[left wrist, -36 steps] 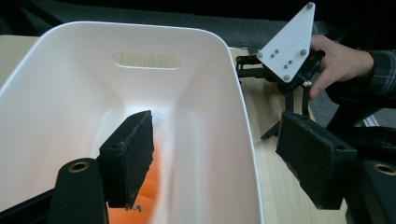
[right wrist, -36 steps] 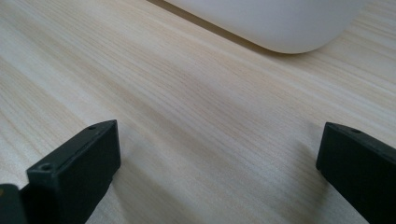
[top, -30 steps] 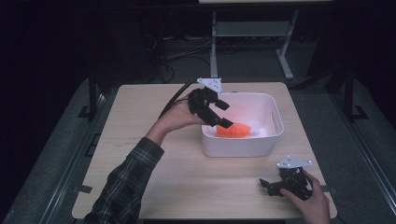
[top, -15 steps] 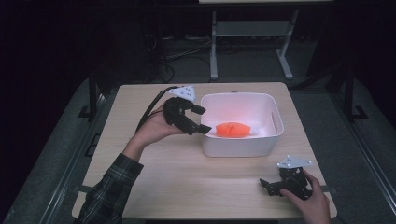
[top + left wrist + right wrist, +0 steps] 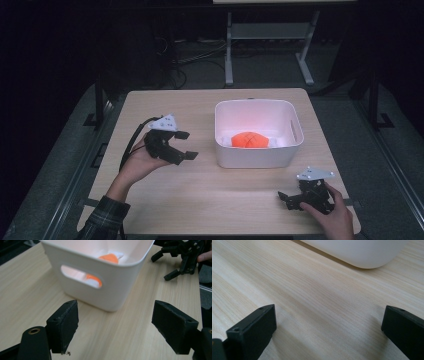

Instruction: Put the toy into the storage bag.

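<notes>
The left gripper [image 5: 186,145] hung above the pale wooden tabletop [image 5: 165,100], held in the person's left hand [image 5: 139,162], its jaws spread wide with nothing between them. Ahead of those jaws, a short way off and not touching them, stood the white rectangular plastic tub with cut-out handles [image 5: 258,155]. In the left gripper view the same tub [image 5: 117,292] stood just beyond the gap between the jaws, its near wall and one handle slot facing the camera. Inside it lay the orange rounded object [image 5: 249,139], resting on the tub's floor toward the wall nearest the person; it showed over the rim and again through the handle slot in the left gripper view [image 5: 109,258]. What kind of thing it was could not be told; white patches showed beside the orange.

The right gripper [image 5: 287,200] rested low on the table near the person's edge, gripped by the right hand [image 5: 330,215], with its jaws also wide apart and empty. They pointed across the table toward the left gripper's side. The tub stood beyond and slightly to one side of it, near but apart; in the right gripper view a rounded bottom corner of the tub [image 5: 362,252] showed past the jaws, with bare wood grain [image 5: 312,302] between them.

The two grippers were well apart, the tub roughly between them. A black cable [image 5: 131,142] trailed from the left gripper back along the forearm, whose plaid sleeve [image 5: 102,222] came in at the near edge.
</notes>
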